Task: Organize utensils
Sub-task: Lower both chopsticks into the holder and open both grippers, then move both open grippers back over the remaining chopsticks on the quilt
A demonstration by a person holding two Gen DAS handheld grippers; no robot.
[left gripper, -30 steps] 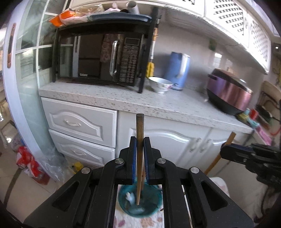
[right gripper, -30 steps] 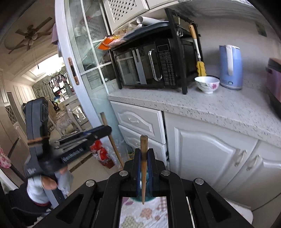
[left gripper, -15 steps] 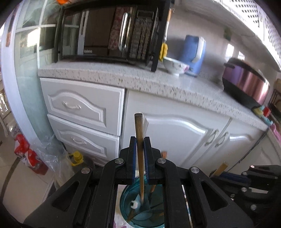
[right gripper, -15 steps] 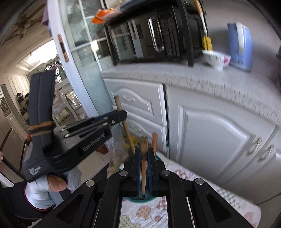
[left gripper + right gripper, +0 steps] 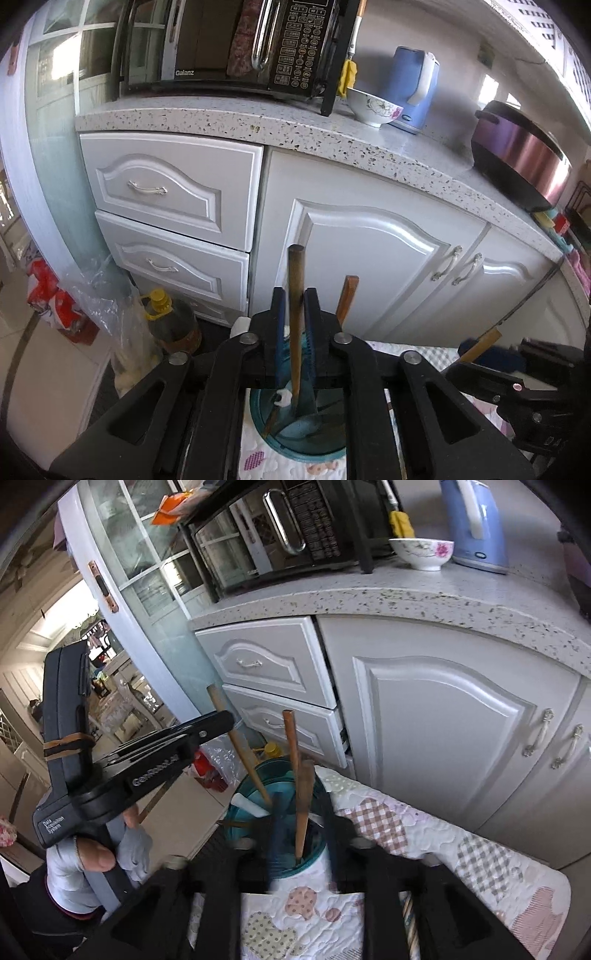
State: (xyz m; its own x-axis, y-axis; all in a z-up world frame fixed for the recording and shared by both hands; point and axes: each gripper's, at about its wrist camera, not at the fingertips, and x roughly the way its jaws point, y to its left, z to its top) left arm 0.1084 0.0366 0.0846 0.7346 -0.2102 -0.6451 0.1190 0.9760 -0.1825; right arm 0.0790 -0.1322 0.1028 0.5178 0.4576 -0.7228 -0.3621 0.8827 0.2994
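Utensils stood in a teal holder on a quilted cloth — wooden handles poking above its rim. The left gripper had its fingers opening, pads parted from a wooden stick between them. The right gripper was likewise opening around another wooden stick, its tip down inside the holder.

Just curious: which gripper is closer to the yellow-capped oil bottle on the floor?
Left. The left gripper is just right of the oil bottle; the right gripper farther right. Both jaws are opening around chopsticks.
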